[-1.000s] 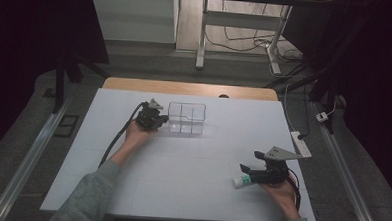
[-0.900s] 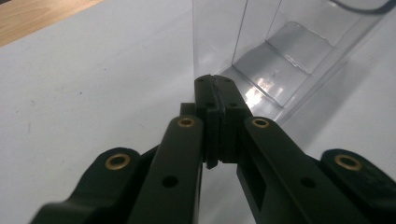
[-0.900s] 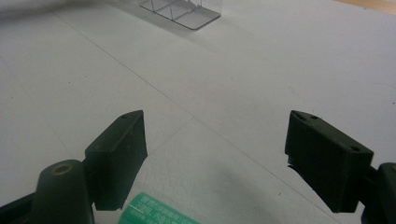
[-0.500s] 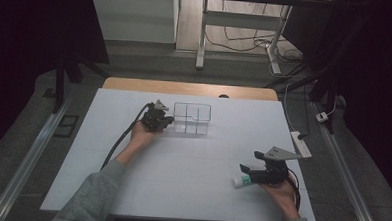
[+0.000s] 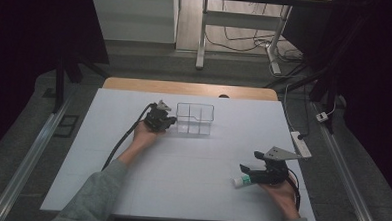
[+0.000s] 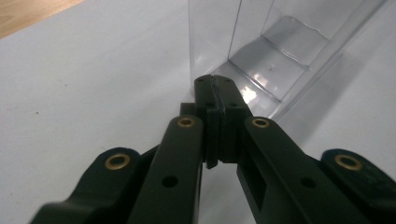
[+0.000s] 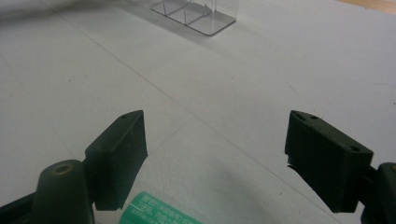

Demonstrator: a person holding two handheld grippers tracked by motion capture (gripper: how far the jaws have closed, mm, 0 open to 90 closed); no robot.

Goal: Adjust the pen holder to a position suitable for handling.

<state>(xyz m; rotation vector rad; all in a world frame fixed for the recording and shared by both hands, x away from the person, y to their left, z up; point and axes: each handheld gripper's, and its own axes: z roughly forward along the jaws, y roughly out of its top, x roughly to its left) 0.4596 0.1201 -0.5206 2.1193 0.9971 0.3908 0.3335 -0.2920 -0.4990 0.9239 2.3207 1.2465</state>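
**Clear box at the far side, tube near the front right**

A clear plastic box [image 5: 195, 118] with inner dividers stands on the white table [image 5: 190, 185], toward its far edge and a little left of centre. The left gripper [image 5: 169, 122] sits just beside the box's left end; in the left gripper view its fingers [image 6: 217, 100] are pressed together with nothing between them, their tips at the box's near corner [image 6: 261, 51].

Well apart, near the front right, a white tube with a green label [image 5: 242, 180] lies flat on the table. The right gripper [image 5: 250, 171] is just over it, fingers [image 7: 119, 154] spread wide, the tube's green end [image 7: 159, 212] below the left finger. The label's white writing is too small to read.
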